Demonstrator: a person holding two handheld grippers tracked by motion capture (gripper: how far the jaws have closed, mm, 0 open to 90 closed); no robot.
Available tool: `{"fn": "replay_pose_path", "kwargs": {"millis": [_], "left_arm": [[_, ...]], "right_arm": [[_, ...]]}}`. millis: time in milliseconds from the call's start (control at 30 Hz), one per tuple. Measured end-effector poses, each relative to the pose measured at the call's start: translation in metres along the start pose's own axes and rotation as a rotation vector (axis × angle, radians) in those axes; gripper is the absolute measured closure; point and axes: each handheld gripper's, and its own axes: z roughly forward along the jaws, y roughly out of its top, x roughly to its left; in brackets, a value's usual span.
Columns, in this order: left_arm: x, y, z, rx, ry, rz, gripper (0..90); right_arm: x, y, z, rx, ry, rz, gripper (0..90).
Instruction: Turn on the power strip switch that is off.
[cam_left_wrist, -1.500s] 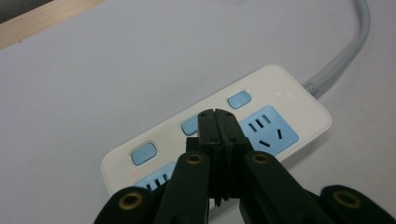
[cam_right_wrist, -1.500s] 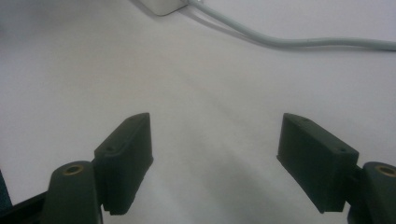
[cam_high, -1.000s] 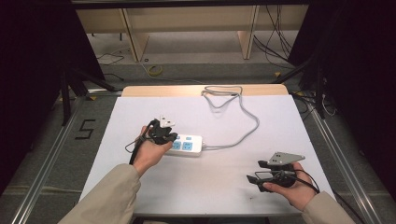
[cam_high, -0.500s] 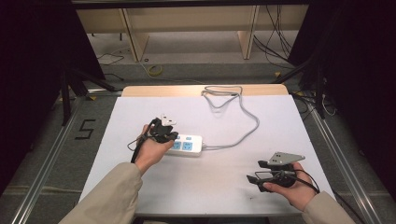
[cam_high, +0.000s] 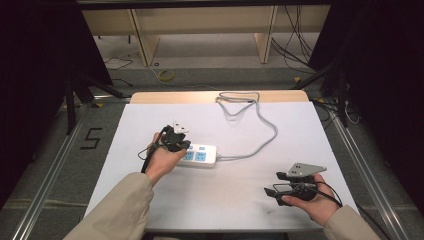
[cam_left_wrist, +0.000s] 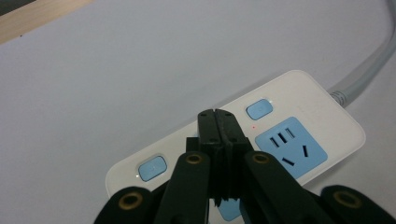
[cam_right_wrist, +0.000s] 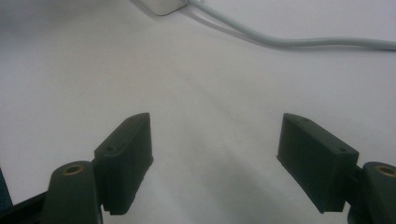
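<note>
Apparently to press a switch, the left gripper (cam_left_wrist: 218, 122) is hovering clenched and empty over the power strip (cam_high: 202, 154), which is lying mid-bench (cam_high: 240, 200) with its long axis running left-right and cord (cam_high: 260, 142) leaving rightward, while the right gripper (cam_high: 274, 189) is idling released nearby.

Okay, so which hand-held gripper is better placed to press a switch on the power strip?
Left. The left hand-held gripper hangs shut right above the power strip, between its blue switches; the right hand-held gripper sits open, well away from it.

Digit "5" (cam_high: 92, 138) marked in black on floor left of table (cam_high: 300, 125)
</note>
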Motion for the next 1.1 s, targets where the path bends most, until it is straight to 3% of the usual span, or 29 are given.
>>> {"fn": "replay_pose_path", "kwargs": {"millis": [1100], "left_arm": [[0.0033, 0.0024, 0.01, 0.028, 0.01, 0.001, 89.8]], "right_arm": [[-0.0001, 0.0, 0.0003, 0.002, 0.0, -0.002, 26.6]]}}
